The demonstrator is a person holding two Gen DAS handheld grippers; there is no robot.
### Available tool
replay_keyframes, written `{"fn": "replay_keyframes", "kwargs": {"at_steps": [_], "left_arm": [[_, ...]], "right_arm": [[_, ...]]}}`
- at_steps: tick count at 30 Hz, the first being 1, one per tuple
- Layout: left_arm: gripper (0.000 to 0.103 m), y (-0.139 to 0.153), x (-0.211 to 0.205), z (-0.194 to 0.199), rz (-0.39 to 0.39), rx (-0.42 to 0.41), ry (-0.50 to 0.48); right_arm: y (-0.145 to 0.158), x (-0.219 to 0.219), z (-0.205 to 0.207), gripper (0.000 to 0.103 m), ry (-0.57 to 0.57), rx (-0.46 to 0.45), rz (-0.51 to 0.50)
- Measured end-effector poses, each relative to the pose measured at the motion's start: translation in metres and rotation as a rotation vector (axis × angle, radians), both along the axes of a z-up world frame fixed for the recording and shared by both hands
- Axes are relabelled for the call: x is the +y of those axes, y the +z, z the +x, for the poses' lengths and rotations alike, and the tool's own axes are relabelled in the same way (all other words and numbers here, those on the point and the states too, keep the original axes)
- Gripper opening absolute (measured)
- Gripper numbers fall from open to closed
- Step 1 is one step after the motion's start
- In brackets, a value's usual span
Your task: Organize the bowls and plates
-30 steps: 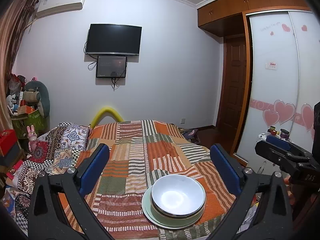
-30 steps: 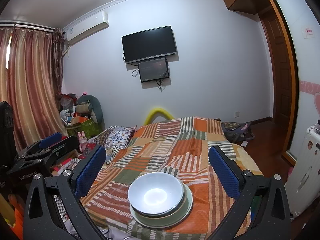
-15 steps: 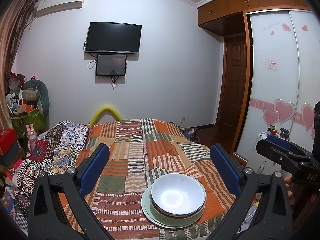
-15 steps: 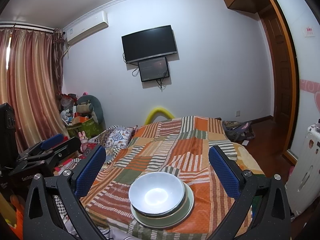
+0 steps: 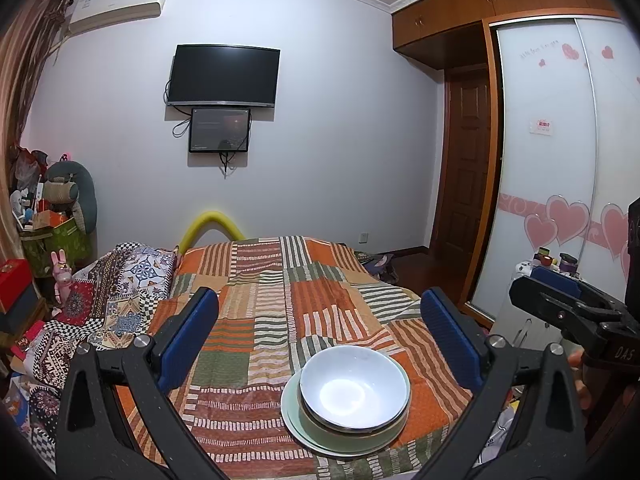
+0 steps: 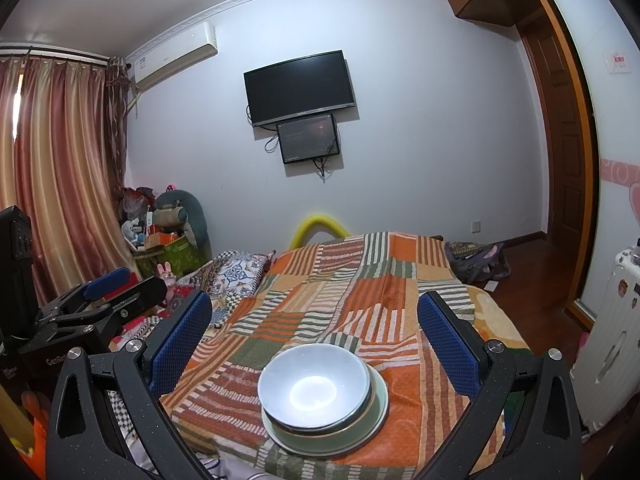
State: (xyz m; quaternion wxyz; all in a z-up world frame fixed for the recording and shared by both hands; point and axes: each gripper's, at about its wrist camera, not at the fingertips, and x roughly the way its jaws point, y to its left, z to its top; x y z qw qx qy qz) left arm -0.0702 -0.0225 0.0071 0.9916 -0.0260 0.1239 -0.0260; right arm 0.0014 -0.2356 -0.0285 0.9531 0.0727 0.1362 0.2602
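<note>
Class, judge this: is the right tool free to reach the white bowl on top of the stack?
Probably yes. The right tool is open, and nothing lies between it and the bowl.

White wall (image 5: 340,140) — mounted television (image 5: 224,76), wooden door (image 5: 468,160), curtains (image 6: 52,168).

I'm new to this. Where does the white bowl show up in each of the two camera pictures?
Left wrist view: the white bowl sits low and right of centre, stacked on a green plate.
Right wrist view: the white bowl sits low, near the centre, on the same green plate.
Shared landmark: the wall television above the striped bedspread.
</note>
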Motion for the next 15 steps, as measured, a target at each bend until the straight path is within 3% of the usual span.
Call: {"fn": "replay_keyframes", "kwargs": {"at_steps": [15], "left_arm": [[0.103, 0.0002, 0.0032, 0.0015, -0.007, 0.004, 0.011]], "right_arm": [[0.0001, 0.0010, 0.0002, 0.102, 0.003, 0.002, 0.000]]}}
